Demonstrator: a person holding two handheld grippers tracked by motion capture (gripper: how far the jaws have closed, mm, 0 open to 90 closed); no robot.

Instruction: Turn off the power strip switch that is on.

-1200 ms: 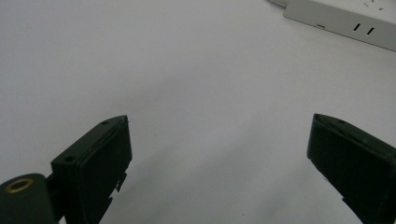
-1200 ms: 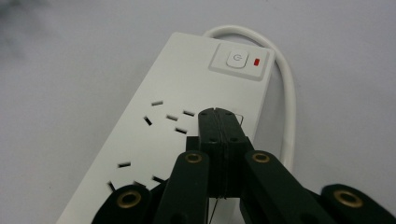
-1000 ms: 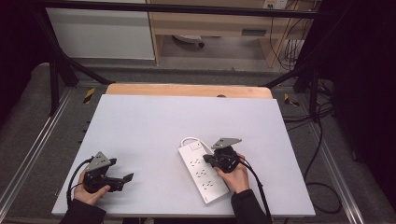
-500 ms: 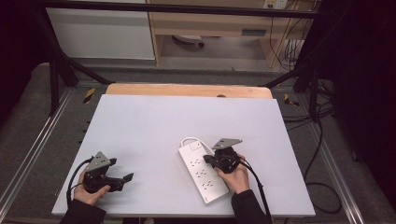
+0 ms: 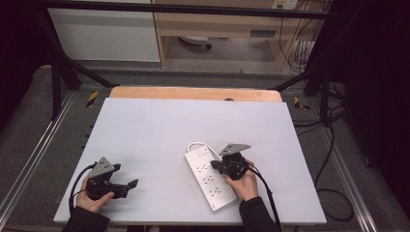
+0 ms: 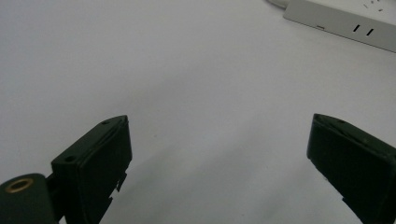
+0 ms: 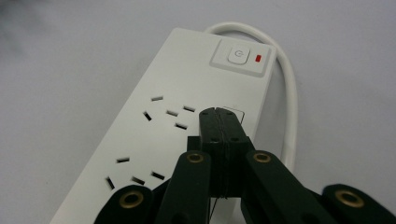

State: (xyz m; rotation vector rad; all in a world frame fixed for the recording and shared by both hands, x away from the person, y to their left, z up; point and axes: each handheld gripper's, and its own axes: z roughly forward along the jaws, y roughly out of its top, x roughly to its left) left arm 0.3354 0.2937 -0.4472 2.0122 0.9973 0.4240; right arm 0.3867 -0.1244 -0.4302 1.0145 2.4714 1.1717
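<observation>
Our right gripper (image 7: 218, 116) has its jaws pressed together with nothing between them, tips over the power strip (image 7: 187, 93), about mid-body. Whether the tips touch it, we can't tell. The strip's switch (image 7: 238, 55) with a red light is ahead of the jaws, and its white cord (image 7: 287, 84) loops ahead and to the right of them. Our left gripper (image 6: 219, 154) has jaws wide, bare counter (image 6: 163, 70) between them; the strip (image 6: 345, 18) is well ahead and to their right. In the high view both hands are low at the counter's near edge (image 5: 183, 220).
</observation>
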